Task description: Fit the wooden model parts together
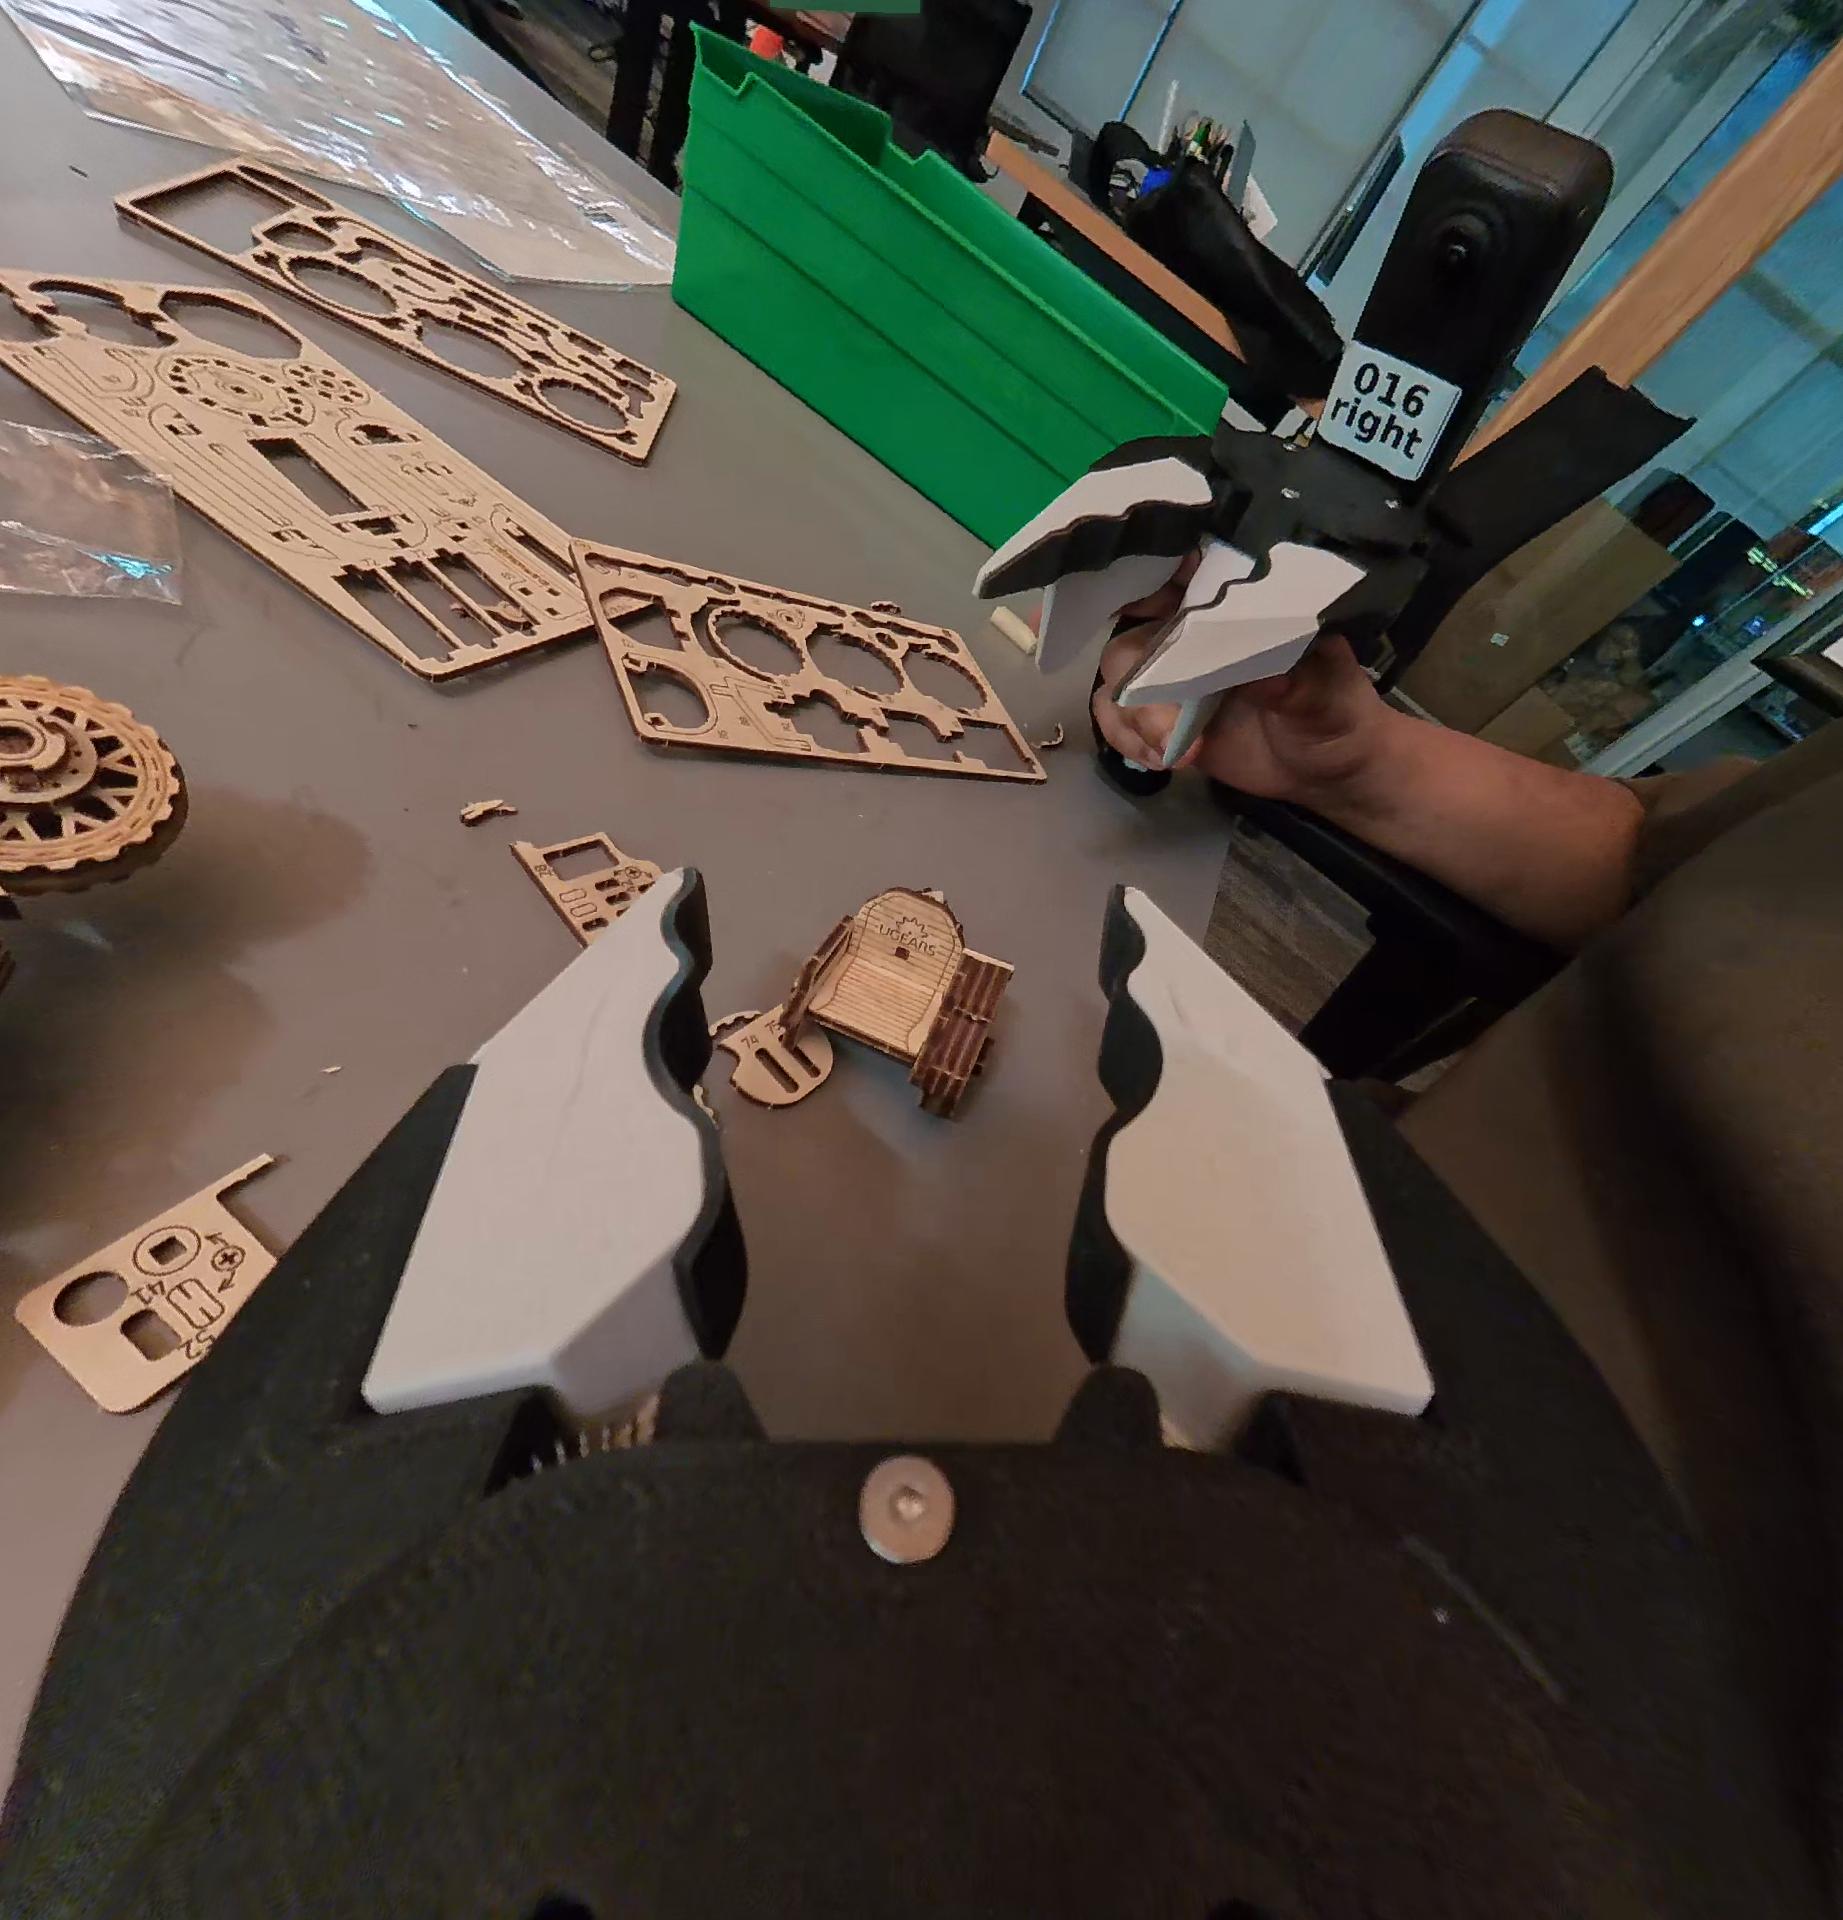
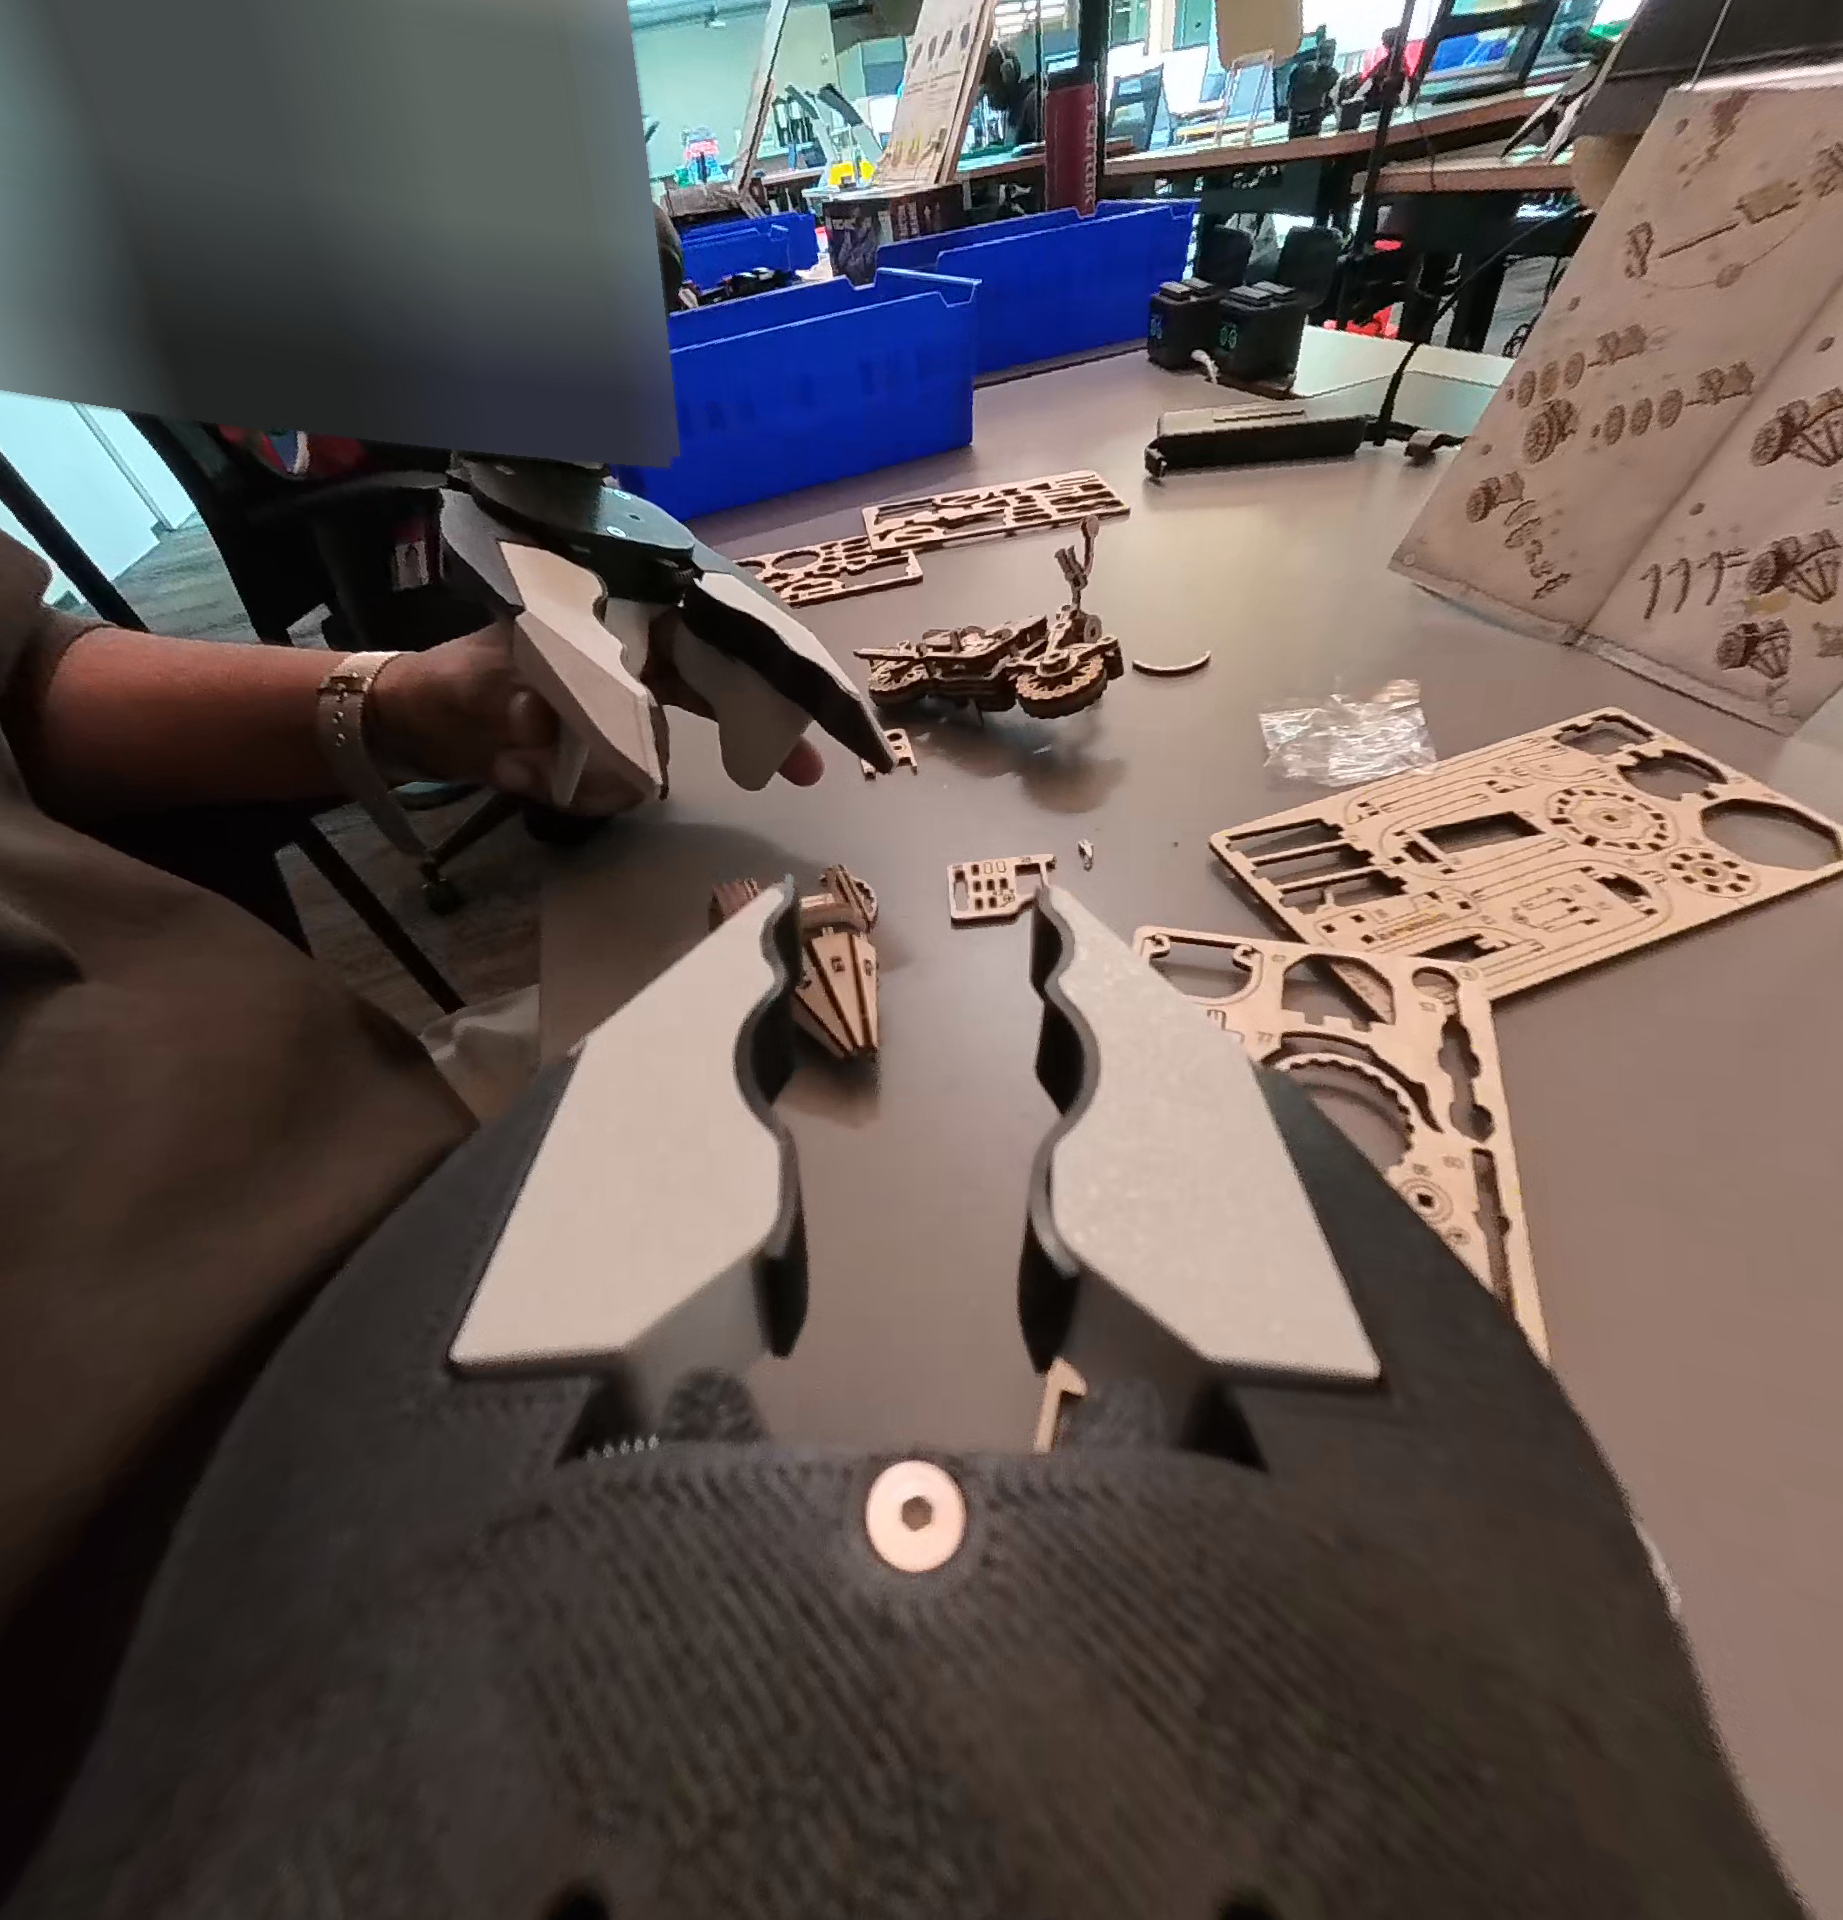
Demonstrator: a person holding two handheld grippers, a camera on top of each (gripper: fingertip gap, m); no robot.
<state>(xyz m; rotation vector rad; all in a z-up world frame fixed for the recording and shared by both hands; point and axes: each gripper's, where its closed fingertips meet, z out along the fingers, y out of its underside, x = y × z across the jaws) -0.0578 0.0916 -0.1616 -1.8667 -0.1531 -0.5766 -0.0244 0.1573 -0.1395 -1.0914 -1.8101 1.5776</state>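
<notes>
A small wooden seat assembly [image 1: 901, 997] lies on the grey table [image 1: 875, 1247], just beyond and between the fingertips of my left gripper [image 1: 904, 906], which is open and empty. A flat round wooden piece [image 1: 777, 1060] lies against the seat's left side. My right gripper [image 1: 1062, 644] hovers open and empty farther back near the table edge. In the right wrist view the seat assembly [image 2: 839, 977] is partly hidden behind the left finger of my open right gripper [image 2: 912, 902]. A small flat slotted part [image 2: 995, 888] lies just beyond its tips. My left gripper [image 2: 761, 764] is open there.
A wooden motorcycle model [image 2: 1000, 665] stands mid-table; its wheel [image 1: 55, 779] shows at left. Punched-out plywood sheets [image 1: 273, 457] [image 2: 1519, 852] lie around. A loose flat part [image 1: 148, 1299], green bin [image 1: 896, 301], blue bins [image 2: 823, 384], plastic bag [image 2: 1343, 738] and instruction booklet [image 2: 1675, 468]. My left gripper is the nearer one to the flat round wooden piece [image 1: 777, 1060]: about 6 centimetres, against 12 centimetres.
</notes>
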